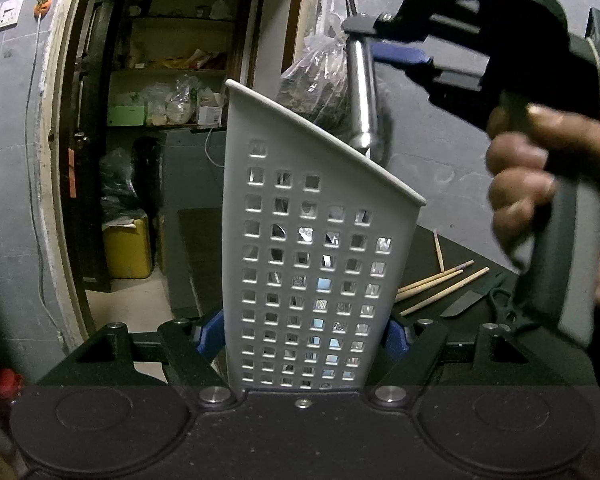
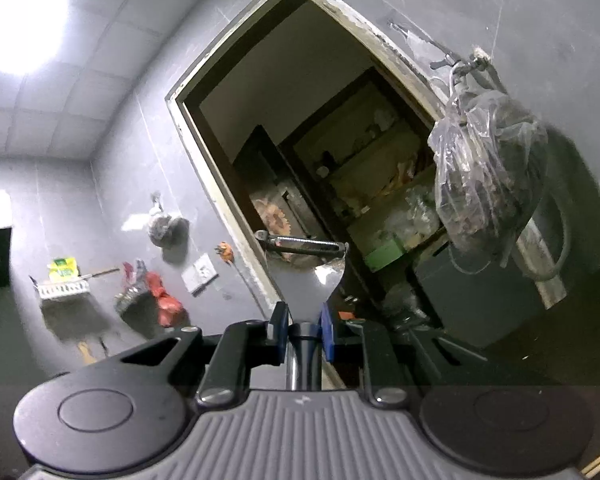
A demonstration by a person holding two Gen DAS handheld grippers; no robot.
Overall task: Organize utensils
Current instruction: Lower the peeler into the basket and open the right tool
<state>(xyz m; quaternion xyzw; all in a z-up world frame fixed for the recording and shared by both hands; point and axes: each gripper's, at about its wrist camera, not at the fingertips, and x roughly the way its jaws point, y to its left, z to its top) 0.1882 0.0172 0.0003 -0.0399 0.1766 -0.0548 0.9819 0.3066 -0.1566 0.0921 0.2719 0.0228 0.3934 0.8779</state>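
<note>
A white perforated utensil holder with a slanted rim stands upright between the blue pads of my left gripper, which is shut on its lower sides. Metal utensils glint through its holes. My right gripper, held by a hand, hangs above the holder's rim at the upper right. It is shut on a steel peeler, whose handle points down with its end just over the rim. In the right wrist view the peeler sticks out past the right gripper, blade end forward.
Wooden chopsticks, a dark knife and scissors lie on the dark table to the right of the holder. Behind it are a doorway with cluttered shelves, a yellow can and a hanging plastic bag.
</note>
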